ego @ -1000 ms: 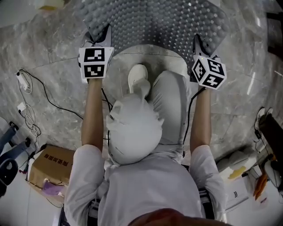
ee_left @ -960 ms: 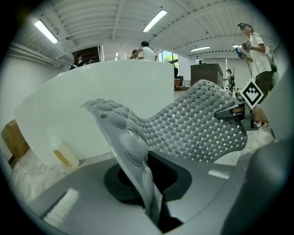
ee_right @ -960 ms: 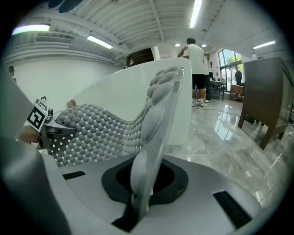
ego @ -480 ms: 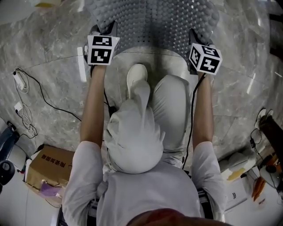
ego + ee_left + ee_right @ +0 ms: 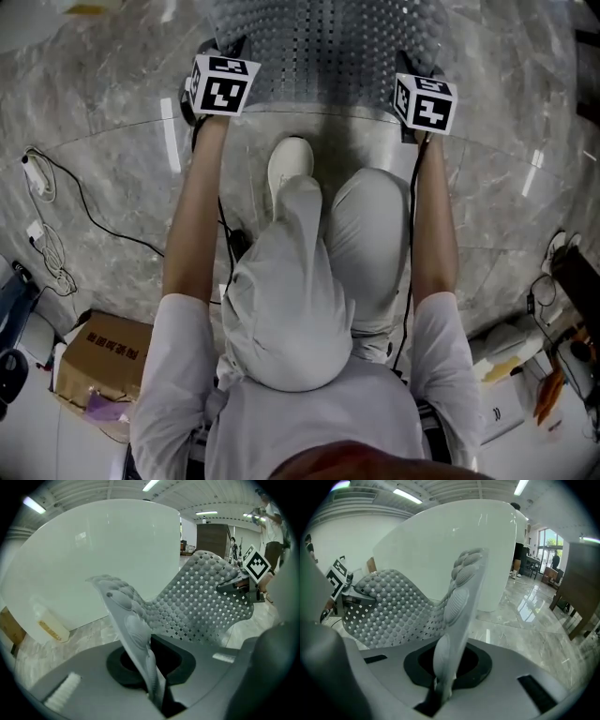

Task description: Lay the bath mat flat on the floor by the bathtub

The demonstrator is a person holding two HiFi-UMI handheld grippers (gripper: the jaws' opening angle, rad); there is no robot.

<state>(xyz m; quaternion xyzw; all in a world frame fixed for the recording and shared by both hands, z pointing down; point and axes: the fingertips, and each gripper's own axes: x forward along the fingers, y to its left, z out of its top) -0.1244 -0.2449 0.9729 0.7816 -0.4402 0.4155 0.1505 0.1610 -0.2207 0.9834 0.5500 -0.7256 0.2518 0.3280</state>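
The grey bath mat [image 5: 323, 42], bumpy and full of small holes, hangs stretched between both grippers at the top of the head view. My left gripper [image 5: 210, 58] is shut on the mat's left edge, which stands folded between its jaws in the left gripper view [image 5: 152, 686]. My right gripper [image 5: 418, 73] is shut on the opposite edge [image 5: 440, 684]. The mat [image 5: 197, 602] sags in a curve between them, above the marble floor [image 5: 112, 141]. The white bathtub [image 5: 93, 550] rises just behind the mat [image 5: 393, 606].
A bottle [image 5: 49, 625] stands on the floor against the tub. A cardboard box [image 5: 94, 352] and white cables [image 5: 52, 220] lie at the left. The person's shoe [image 5: 289, 164] is below the mat. A dark wooden cabinet [image 5: 581, 588] stands at the right.
Both grippers have moved forward, away from the person and toward the tub, carrying the mat with them. Both grips have stayed the same.
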